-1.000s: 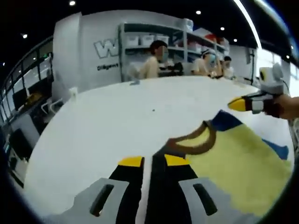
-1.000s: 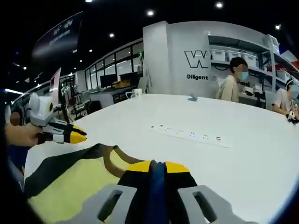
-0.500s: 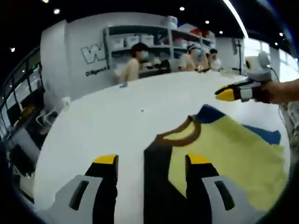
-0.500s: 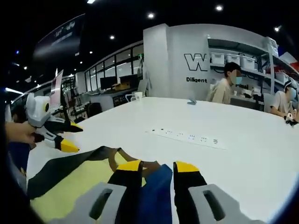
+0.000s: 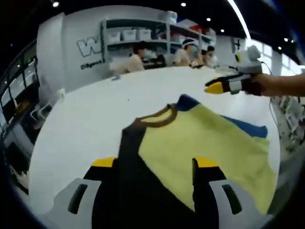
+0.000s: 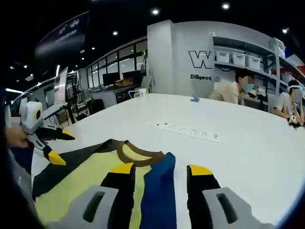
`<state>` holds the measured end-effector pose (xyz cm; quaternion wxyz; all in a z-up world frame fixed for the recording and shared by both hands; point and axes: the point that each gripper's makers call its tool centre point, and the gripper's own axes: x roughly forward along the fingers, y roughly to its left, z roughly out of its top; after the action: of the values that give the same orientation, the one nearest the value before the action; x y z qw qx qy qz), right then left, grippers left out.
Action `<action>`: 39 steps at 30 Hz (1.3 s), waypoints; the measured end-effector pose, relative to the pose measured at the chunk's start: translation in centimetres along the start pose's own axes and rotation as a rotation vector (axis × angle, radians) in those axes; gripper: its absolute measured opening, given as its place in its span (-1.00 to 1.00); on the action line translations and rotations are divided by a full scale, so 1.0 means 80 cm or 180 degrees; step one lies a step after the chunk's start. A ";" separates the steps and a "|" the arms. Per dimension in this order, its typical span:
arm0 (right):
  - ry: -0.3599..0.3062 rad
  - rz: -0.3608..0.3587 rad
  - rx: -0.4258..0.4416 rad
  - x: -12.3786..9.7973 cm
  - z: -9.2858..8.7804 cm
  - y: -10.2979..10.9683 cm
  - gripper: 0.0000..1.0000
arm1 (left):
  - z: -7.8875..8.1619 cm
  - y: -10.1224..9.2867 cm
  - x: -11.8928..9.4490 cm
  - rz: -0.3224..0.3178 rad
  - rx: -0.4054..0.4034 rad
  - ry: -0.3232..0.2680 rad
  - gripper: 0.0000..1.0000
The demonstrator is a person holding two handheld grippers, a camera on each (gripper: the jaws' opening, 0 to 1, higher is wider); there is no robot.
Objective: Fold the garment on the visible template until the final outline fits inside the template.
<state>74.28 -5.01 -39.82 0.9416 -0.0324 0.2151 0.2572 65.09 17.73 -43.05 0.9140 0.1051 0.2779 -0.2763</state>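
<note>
Jaws, left gripper (image 5: 155,163): standing wide apart and gripping nothing, hovering over the black sleeve (image 5: 125,176) of the garment (image 5: 200,143), with cloth showing between them.
Jaws, right gripper (image 6: 161,168): also spread open and holding nothing, the blue sleeve (image 6: 159,191) running up between them; in the left gripper view this gripper is hanging above the far side of the cloth with its yellow tips together or nearly so, so its state there is hard to read.
Garment: a T-shirt with a pale yellow body, brown collar (image 5: 157,118), one black sleeve and one blue, lying spread and nearly flat on the white table (image 5: 86,119), near its front edge.
Template: I cannot make out any marked outline on the table.
Handling: judging by how it is draping, the cloth is looking light, soft and limp; it is likely sagging wherever it is lifted and dragging easily across the smooth top.
Where to grip: probably pinching a single layer at each shoulder seam or sleeve edge, one gripper per side, so the fold is travelling evenly.
Surroundings: a power strip (image 6: 188,130) is lying farther out on the table, and seated people (image 6: 233,90) are working beyond, by the shelving.
</note>
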 end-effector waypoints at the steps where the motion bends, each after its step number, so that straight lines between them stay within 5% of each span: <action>1: 0.0001 -0.0002 0.0002 -0.001 -0.001 0.000 -0.23 | -0.002 -0.002 -0.001 -0.0006 0.0008 0.0010 0.17; 10: 0.0036 0.0003 0.0027 -0.021 -0.018 0.006 -0.23 | -0.031 -0.021 -0.021 -0.0050 0.0035 0.0144 0.14; 24: 0.0255 -0.0081 0.0116 -0.066 -0.077 0.002 -0.22 | -0.115 -0.075 -0.064 -0.0223 -0.0175 0.0527 0.09; 32: 0.0430 -0.0200 0.0254 -0.116 -0.139 0.012 -0.25 | -0.138 -0.096 -0.092 -0.0136 -0.0351 0.0628 0.00; 39: 0.0621 -0.0288 0.0215 -0.158 -0.179 0.014 -0.28 | -0.155 -0.103 -0.106 0.0046 -0.0250 0.0740 -0.17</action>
<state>58.38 -12.42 -47.42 0.9273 -0.0352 0.3126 0.2027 48.97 19.01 -48.77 0.8810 0.1026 0.3918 -0.2445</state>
